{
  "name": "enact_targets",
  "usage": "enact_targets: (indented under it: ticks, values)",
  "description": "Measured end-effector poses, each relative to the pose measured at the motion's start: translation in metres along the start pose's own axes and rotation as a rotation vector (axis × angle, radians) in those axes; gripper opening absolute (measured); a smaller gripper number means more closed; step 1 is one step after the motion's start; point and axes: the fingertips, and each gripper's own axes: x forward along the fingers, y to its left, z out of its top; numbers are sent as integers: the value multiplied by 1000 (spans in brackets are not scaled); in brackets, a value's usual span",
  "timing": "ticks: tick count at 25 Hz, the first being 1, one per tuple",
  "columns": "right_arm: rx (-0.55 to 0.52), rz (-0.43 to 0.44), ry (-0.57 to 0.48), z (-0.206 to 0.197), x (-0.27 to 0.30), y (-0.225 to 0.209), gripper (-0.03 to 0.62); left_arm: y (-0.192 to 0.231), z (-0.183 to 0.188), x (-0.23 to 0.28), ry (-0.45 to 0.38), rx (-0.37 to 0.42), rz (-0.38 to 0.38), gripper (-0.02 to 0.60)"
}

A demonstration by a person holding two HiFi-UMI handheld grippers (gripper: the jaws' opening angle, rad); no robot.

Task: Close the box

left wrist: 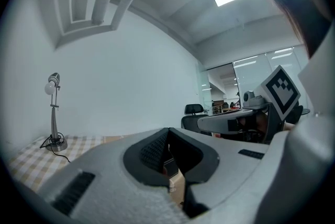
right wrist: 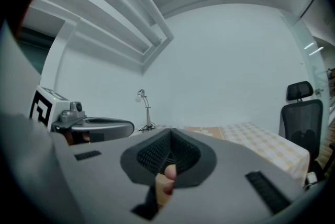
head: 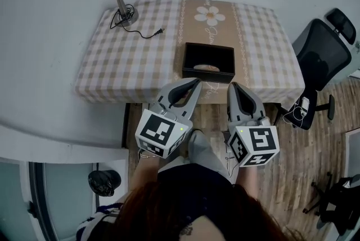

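Hovering: left gripper (head: 196,83), right gripper (head: 232,86), fingers (head: 188,92) together, empty; box (head: 208,72) just ahead.

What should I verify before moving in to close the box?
1. The box is open on top: ok.
2. Its lid or flap is located: cannot tell.
3. The left tongs are shut, grip nothing and are short of the box: ok.
4. The right tongs are the same: ok.
5. The desk lamp's cord lies apart from the box: ok.
6. The box sits fully on the tablecloth: ok.
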Motion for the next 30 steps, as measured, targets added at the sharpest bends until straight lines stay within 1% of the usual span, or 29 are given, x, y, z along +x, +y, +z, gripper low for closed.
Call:
enact_targets:
  ticks: [15,24,30]
  values:
    - [0,9,15,2,46,-30,17,38,-5,40,41,21,23,28]
    - [1,14,32,2,72,-52,17,56,-11,65,75,9,36,28]
    - [-2,13,47,0,91,-68,17,76,-19,77,99,-6,64,28]
